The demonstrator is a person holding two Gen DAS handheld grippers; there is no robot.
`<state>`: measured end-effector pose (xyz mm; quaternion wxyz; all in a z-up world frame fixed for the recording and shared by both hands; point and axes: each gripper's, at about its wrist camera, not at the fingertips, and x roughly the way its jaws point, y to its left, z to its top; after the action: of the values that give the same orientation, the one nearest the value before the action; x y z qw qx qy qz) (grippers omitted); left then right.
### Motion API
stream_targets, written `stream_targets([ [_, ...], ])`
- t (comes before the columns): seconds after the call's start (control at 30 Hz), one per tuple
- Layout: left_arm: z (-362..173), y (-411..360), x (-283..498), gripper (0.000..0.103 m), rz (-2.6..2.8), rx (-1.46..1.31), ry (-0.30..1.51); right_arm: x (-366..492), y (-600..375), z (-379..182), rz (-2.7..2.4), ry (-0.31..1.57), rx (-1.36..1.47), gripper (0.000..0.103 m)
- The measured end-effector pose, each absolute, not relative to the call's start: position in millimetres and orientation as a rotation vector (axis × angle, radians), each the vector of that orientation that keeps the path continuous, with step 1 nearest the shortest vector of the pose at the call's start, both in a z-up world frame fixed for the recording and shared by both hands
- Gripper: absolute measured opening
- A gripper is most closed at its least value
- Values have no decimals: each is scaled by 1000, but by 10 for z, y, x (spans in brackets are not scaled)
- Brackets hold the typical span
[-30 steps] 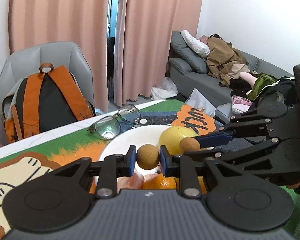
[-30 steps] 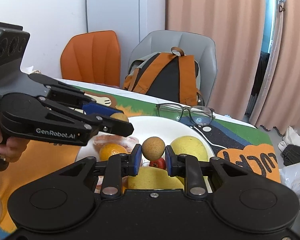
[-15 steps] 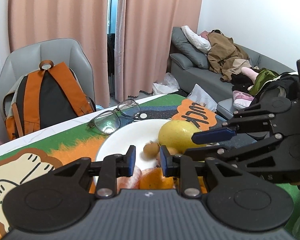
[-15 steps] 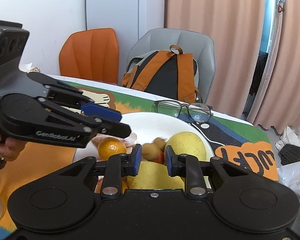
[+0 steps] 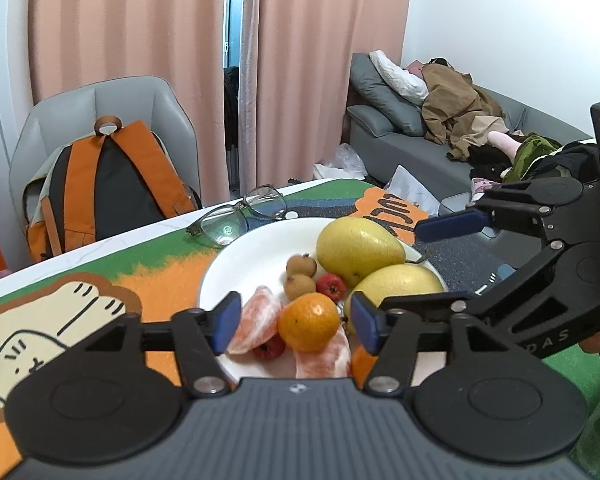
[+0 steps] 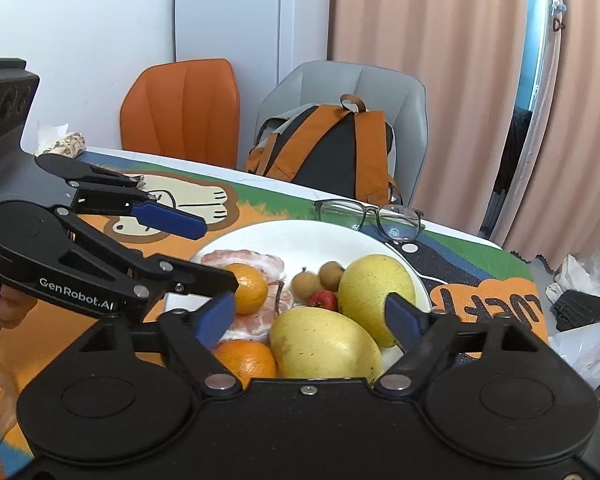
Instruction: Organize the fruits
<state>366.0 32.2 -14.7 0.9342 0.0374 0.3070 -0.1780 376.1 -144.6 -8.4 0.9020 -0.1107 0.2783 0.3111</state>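
Tabletop with printed mat: your left gripper (image 5: pixel 292 320) and right gripper (image 6: pixel 312 318) hang above the plate (image 5: pixel 256 258), jaws wide and empty. Both longans (image 5: pixel 301 274) lie beyond the left jaws, beside a mango (image 5: pixel 358 250). Release looks complete; next, withdraw clear of the fruit.

Bare white plate (image 5: pixel 256 256) is lying open behind the longans (image 5: pixel 301 265), while eyeglasses (image 5: pixel 242 216) are blocking its far rim.
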Motion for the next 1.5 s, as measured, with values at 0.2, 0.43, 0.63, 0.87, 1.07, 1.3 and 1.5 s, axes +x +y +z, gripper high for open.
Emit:
stream_targets([
  [0.2, -106, 361, 3523, 83, -330, 65, 627, 3617, -1485, -19, 612, 556, -232, 103],
  [0.43, -65, 326, 3294, 86, -268, 50, 647, 3398, -1523, 18, 564, 592, -200, 103],
  [0.63, -50, 350, 3058, 87, -193, 19, 660, 3110, -1506, -25, 546, 602, -209, 103],
  [0.87, -105, 427, 2691, 87, -151, -23, 650, 2806, -1546, -147, 523, 603, -169, 103],
  [1.07, -252, 426, 2384, 87, -101, -36, 651, 2570, -1562, -291, 505, 627, -115, 103],
  [1.3, -432, 419, 2089, 87, -55, -52, 661, 2292, -1553, -425, 500, 632, -111, 103],
  [1.5, -548, 364, 1864, 87, -30, -57, 660, 2103, -1588, -536, 486, 622, -116, 103],
])
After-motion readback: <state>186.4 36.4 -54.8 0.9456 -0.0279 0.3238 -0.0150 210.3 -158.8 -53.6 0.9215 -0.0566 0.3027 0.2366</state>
